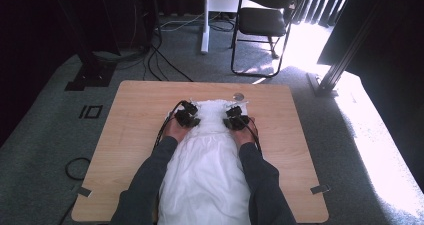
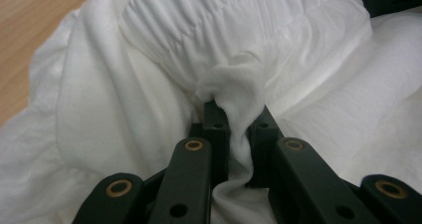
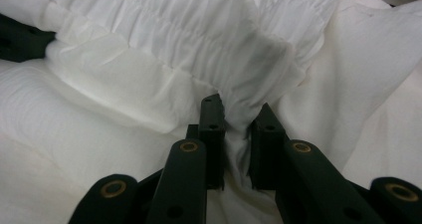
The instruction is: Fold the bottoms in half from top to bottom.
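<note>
White garment (image 1: pixel 207 170) (no legible label), left gripper (image 2: pixel 238 129) and right gripper (image 3: pixel 238 122) each seemingly clamped on its gathered fabric

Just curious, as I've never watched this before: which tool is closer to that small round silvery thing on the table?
The right tool. It grips the white garment just below the round silvery thing; the left tool grips the garment farther off to the side.
</note>
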`<state>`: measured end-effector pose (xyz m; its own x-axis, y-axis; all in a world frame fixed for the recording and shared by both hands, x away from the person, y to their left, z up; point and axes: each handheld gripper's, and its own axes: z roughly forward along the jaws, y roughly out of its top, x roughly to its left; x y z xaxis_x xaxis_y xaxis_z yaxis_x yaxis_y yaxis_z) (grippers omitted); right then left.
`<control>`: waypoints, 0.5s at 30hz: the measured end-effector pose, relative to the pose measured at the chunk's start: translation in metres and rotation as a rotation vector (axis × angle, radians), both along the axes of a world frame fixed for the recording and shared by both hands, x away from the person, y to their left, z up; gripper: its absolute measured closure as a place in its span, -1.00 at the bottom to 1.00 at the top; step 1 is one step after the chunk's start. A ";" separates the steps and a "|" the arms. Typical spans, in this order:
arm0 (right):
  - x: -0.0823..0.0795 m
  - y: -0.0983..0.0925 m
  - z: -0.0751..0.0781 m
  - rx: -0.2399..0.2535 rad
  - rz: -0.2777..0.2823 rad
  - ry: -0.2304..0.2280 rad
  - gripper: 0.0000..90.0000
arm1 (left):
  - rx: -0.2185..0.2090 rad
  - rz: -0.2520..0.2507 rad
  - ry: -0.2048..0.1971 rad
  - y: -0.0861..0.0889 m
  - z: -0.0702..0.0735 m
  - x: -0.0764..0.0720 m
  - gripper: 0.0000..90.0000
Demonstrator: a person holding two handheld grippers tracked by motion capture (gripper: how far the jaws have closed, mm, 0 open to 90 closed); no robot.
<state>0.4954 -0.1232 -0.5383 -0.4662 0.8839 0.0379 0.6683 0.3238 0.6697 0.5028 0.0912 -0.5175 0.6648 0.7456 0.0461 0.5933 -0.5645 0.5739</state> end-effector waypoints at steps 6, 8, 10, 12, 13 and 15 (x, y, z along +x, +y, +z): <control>0.001 -0.006 0.013 0.060 -0.011 -0.026 0.79 | -0.115 -0.001 -0.009 0.013 0.017 -0.001 0.89; -0.001 -0.012 0.027 0.090 0.002 -0.061 0.79 | -0.171 -0.005 -0.036 0.018 0.029 -0.005 0.90; -0.002 -0.015 0.035 0.107 0.011 -0.086 0.79 | -0.195 -0.009 -0.059 0.019 0.037 -0.008 0.90; -0.007 -0.020 0.058 0.139 0.026 -0.140 0.79 | -0.245 -0.015 -0.109 0.022 0.056 -0.015 0.91; -0.013 -0.024 0.080 0.154 0.049 -0.203 0.79 | -0.296 -0.031 -0.163 0.026 0.077 -0.024 0.91; -0.020 -0.027 0.101 0.169 0.073 -0.263 0.79 | -0.344 -0.049 -0.204 0.029 0.097 -0.034 0.91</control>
<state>0.4750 -0.1507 -0.4371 -0.5418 0.8390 0.0509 0.4439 0.2342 0.8649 0.4686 0.1206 -0.4210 0.7028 0.7084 -0.0659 0.4250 -0.3438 0.8374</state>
